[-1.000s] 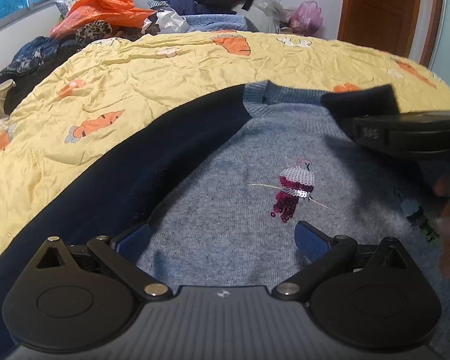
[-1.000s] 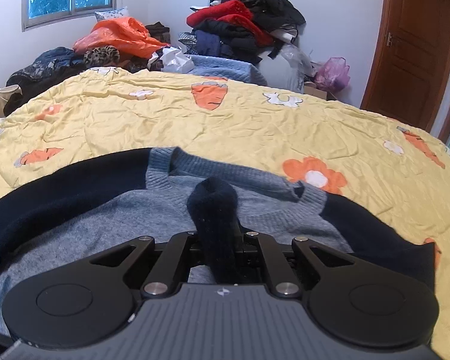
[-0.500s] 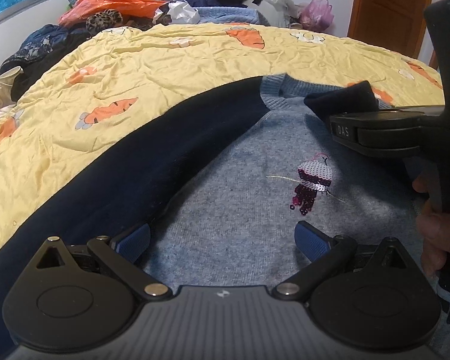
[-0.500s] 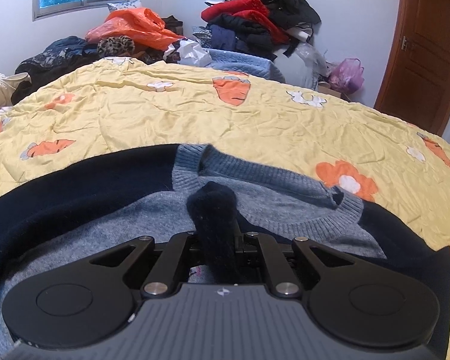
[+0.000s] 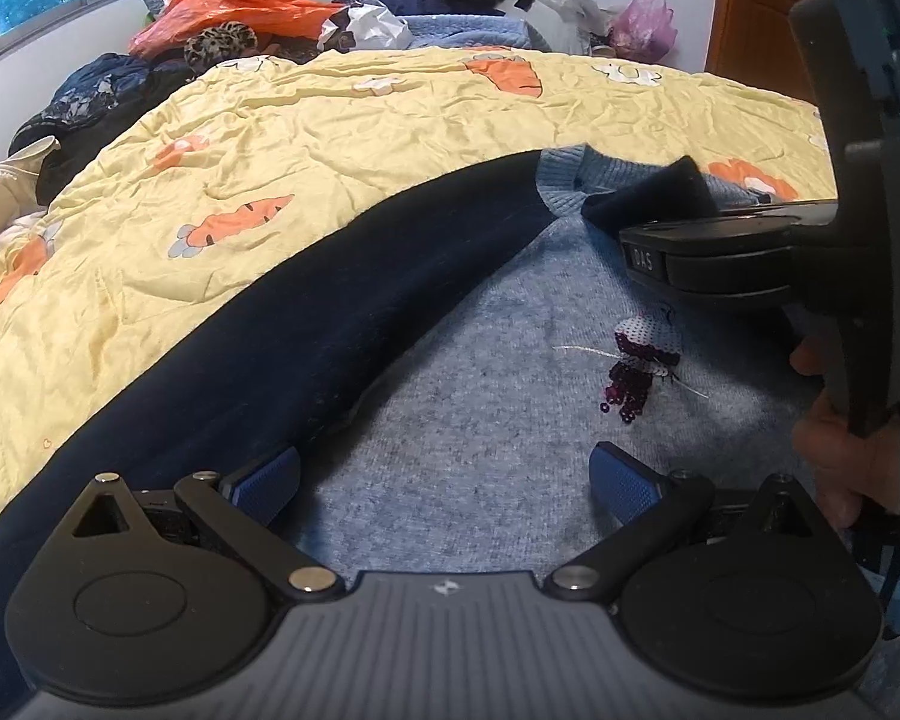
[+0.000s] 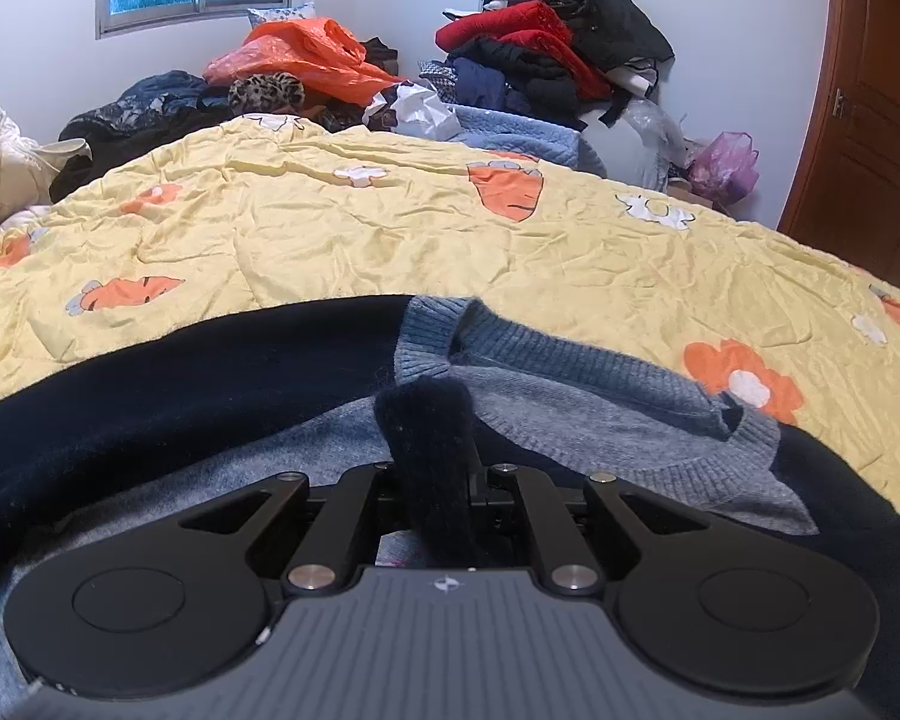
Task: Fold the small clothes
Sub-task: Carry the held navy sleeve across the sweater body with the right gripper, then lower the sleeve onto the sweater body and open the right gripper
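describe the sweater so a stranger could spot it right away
On the yellow carrot-print quilt covering the bed, the sweater lies flat at the near edge. It is grey-blue knit with dark navy sleeves and a purple sequin motif on the chest, unlike the clothes heaped behind the bed.

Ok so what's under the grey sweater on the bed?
The grey sweater lies on the yellow carrot quilt, which shows past its collar and dark left sleeve. Directly beneath the body nothing shows, since the knit covers it.
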The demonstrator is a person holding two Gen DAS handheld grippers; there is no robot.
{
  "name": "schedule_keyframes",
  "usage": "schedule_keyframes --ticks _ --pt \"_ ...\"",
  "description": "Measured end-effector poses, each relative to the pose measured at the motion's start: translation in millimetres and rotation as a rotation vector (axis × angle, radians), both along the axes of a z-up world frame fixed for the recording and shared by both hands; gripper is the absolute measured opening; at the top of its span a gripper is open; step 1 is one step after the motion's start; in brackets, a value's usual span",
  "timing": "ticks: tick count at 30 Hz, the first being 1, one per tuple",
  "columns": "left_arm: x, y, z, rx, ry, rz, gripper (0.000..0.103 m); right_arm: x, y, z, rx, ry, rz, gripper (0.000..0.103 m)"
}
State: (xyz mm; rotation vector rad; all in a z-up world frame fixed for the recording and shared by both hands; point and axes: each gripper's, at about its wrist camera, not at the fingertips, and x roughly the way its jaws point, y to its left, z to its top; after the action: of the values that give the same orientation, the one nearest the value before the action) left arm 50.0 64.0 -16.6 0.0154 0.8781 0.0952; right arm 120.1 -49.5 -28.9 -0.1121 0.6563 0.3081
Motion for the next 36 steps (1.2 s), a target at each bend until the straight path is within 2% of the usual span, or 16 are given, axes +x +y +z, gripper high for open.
schedule_keyframes --ticks 8,10,11,13,16,19,20,26,29,32,36 --pt "-1 3 0 0.001 0.003 0.005 0.103 5 13 -3 0.003 0.0 0.02 0.018" --pt "-1 3 0 0.004 0.003 0.006 0.103 7 11 -4 0.023 0.017 0.011 0.025" --pt "-1 4 -1 0.005 0.004 0.009 0.103 7 9 -4 0.046 0.031 0.012 0.038" --pt "-1 5 -1 0.003 0.006 0.012 0.103 7 5 -3 0.086 0.052 0.012 0.05" --pt "-1 7 -1 0.004 0.006 0.017 0.103 0 1 1 0.092 0.053 0.02 0.052" --pt "0 8 -1 0.007 0.011 0.023 0.103 -5 -5 4 0.132 0.081 0.055 0.07" --pt "0 9 -2 0.008 0.013 0.025 0.103 -8 -7 5 0.153 0.091 0.068 0.071" --pt "-1 11 -3 0.016 0.017 0.038 0.103 -11 -24 4 0.331 0.179 0.077 0.073" --pt "-2 12 -3 0.018 0.017 0.043 0.103 -9 -29 -2 0.336 0.217 0.032 0.073" --pt "-2 14 -4 0.02 0.021 0.048 0.103 -14 -31 1 0.366 0.206 0.054 0.073" --pt "-4 14 -3 0.017 0.021 0.05 0.103 -7 -30 -5 0.335 0.242 0.023 0.073"
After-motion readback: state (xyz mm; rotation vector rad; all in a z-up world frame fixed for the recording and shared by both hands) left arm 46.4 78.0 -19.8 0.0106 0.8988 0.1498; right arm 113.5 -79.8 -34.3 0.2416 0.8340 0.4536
